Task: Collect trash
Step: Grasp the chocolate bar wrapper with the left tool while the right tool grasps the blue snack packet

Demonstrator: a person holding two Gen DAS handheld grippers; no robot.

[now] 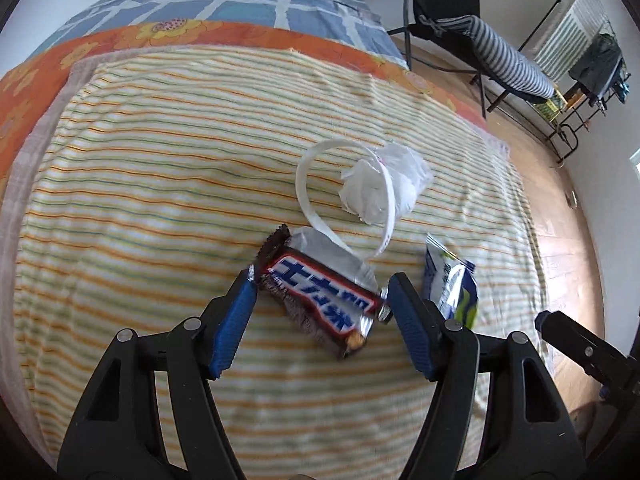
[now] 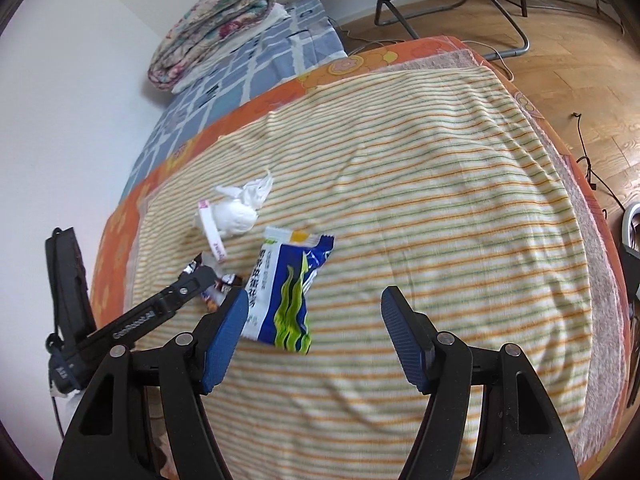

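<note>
Left gripper, jaws apart, straddles chocolate bar wrapper at frame centre. Right gripper, jaws apart, beside blue snack packet on striped blanket.

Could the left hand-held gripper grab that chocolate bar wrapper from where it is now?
Probably yes. The left hand-held gripper is open with the chocolate bar wrapper lying between its fingers on the striped blanket, and nothing covers it.

Striped blanket lies bare toward the bed's floor-side edge; candy wrapper, tissue wad and blue packet cluster near its wall-side edge.
</note>
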